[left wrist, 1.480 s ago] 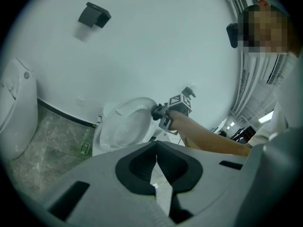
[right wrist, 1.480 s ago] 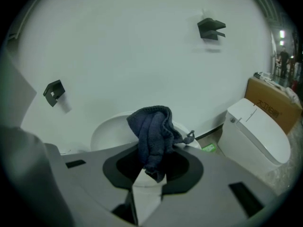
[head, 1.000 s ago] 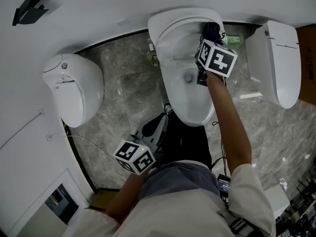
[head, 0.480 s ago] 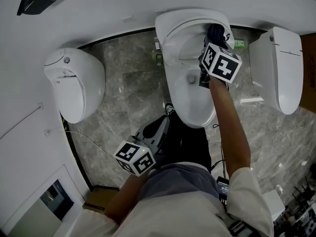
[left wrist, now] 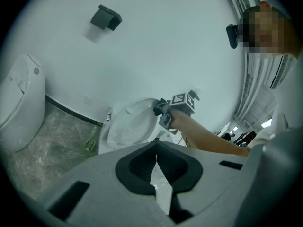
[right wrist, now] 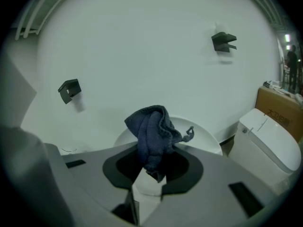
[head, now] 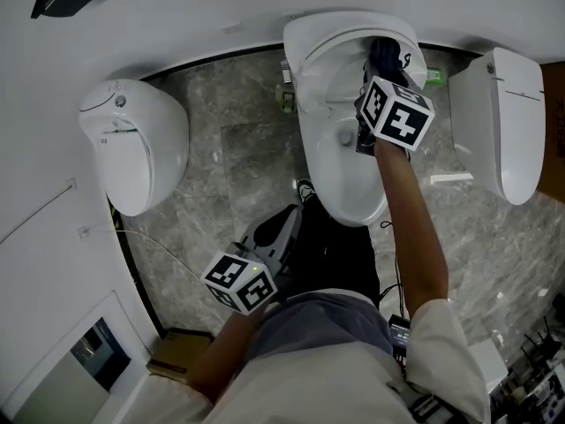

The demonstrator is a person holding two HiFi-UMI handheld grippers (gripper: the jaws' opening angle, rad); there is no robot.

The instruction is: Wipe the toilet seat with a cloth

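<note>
The white toilet stands at the top middle of the head view with its lid raised against the wall. My right gripper reaches over the far right of the rim, shut on a bunched dark blue cloth. Seen in the right gripper view, the cloth stands up out of the shut right gripper. My left gripper hangs low by the person's waist, well short of the bowl. In the left gripper view the left gripper is shut and holds nothing, and the toilet lies ahead.
A second white fixture stands at the left and another toilet at the right. A green bottle lies on the grey stone floor by the toilet's base. Dark brackets hang on the white wall. A thin cable crosses the floor.
The right gripper and its cloth have shifted slightly along the far rim of the toilet. The left gripper stays in much the same spot near the waist.
</note>
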